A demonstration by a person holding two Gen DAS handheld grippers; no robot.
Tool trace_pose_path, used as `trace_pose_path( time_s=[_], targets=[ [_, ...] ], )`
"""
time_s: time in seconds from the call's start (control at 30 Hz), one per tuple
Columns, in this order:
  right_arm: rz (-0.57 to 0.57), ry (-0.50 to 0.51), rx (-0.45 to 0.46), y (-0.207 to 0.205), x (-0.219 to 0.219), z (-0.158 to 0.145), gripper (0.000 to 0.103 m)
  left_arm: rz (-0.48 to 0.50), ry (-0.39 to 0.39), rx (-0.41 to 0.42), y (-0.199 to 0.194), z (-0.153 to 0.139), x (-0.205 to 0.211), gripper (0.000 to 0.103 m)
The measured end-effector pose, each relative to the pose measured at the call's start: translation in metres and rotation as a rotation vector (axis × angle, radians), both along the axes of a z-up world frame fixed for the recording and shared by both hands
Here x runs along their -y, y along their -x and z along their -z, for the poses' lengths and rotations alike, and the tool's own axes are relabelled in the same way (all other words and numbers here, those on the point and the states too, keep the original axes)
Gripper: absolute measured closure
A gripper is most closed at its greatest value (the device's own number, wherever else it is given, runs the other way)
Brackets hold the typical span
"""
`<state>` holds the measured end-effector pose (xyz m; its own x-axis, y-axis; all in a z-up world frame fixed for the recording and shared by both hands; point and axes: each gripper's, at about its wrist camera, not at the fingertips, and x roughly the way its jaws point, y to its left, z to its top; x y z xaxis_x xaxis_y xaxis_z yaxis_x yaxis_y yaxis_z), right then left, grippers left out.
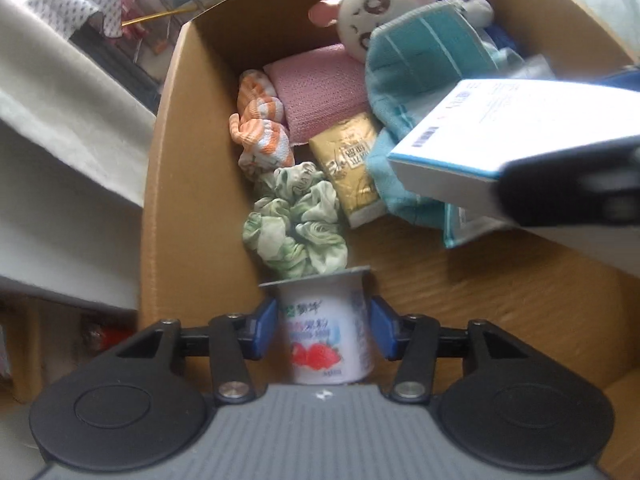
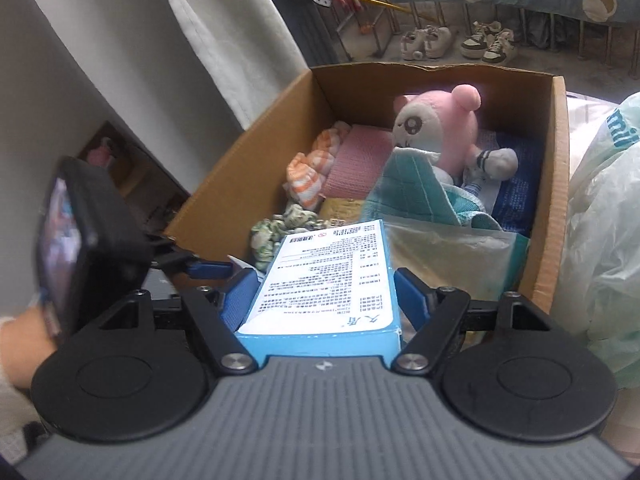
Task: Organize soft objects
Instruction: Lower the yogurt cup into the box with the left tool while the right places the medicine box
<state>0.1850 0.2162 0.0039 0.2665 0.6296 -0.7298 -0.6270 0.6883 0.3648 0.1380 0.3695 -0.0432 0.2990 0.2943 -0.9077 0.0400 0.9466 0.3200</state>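
Left gripper [image 1: 324, 330] clamps yogurt cup [image 1: 328, 332]; right gripper [image 2: 320, 296] seemingly grips blue box [image 2: 324, 280]

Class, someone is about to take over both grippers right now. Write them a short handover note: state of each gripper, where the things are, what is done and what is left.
Left gripper: shut on the yogurt cup, held over the near end of the box.
Right gripper: shut on the blue carton, also held at the near end of the box.
In the box already: plush, teal cloth, pink sponge, striped sock, green scrunchie, gold packet.
Done: soft items are packed.
Left: the cup and carton are not yet set down; whether they go into the box or come out cannot be told from here.
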Motion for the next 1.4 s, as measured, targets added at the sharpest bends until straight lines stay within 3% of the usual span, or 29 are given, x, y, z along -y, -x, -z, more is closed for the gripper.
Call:
trace_pose_path(
  time_s=[0.2, 0.4, 0.57, 0.63, 0.7, 0.83, 0.87, 0.97, 1.0, 1.1, 1.27, 1.4],
  targets=[
    [-0.006, 0.053, -0.076, -0.002, -0.015, 0.026, 0.028, 0.055, -0.009, 0.002, 0.008, -0.002, -0.002, 0.058],
    [0.006, 0.111, -0.106, -0.005, -0.044, 0.042, 0.029, 0.017, 0.068, 0.08, 0.03, -0.027, -0.014, 0.058],
    [-0.002, 0.127, -0.254, -0.003, -0.059, 0.068, 0.03, -0.054, 0.16, 0.144, 0.06, -0.055, -0.038, 0.058],
    [0.0, 0.153, -0.25, -0.002, -0.061, 0.069, 0.029, -0.066, 0.2, 0.153, 0.069, -0.058, -0.043, 0.057],
    [0.008, 0.161, -0.276, -0.004, -0.058, 0.066, 0.018, -0.068, 0.214, 0.158, 0.074, -0.058, -0.044, 0.055],
    [-0.04, 0.123, -0.288, -0.004, -0.045, 0.052, 0.018, -0.052, 0.218, 0.17, 0.078, -0.056, -0.044, 0.053],
    [-0.034, 0.124, -0.287, -0.005, -0.04, 0.05, 0.021, -0.052, 0.222, 0.172, 0.079, -0.055, -0.043, 0.052],
    [0.024, 0.139, -0.296, -0.013, -0.035, 0.054, 0.071, -0.053, 0.231, 0.186, 0.08, -0.055, -0.045, 0.052],
    [0.06, 0.129, -0.295, -0.017, -0.033, 0.055, 0.076, -0.053, 0.234, 0.188, 0.08, -0.055, -0.045, 0.052],
    [0.107, 0.091, -0.254, -0.025, -0.033, 0.048, 0.08, -0.047, 0.245, 0.191, 0.085, -0.055, -0.047, 0.052],
    [0.084, 0.08, -0.155, -0.037, -0.051, 0.033, 0.078, -0.043, 0.264, 0.207, 0.095, -0.054, -0.049, 0.05],
    [0.088, 0.156, -0.128, -0.048, -0.072, 0.045, 0.078, -0.033, 0.257, 0.199, 0.092, -0.054, -0.046, 0.049]
  ],
)
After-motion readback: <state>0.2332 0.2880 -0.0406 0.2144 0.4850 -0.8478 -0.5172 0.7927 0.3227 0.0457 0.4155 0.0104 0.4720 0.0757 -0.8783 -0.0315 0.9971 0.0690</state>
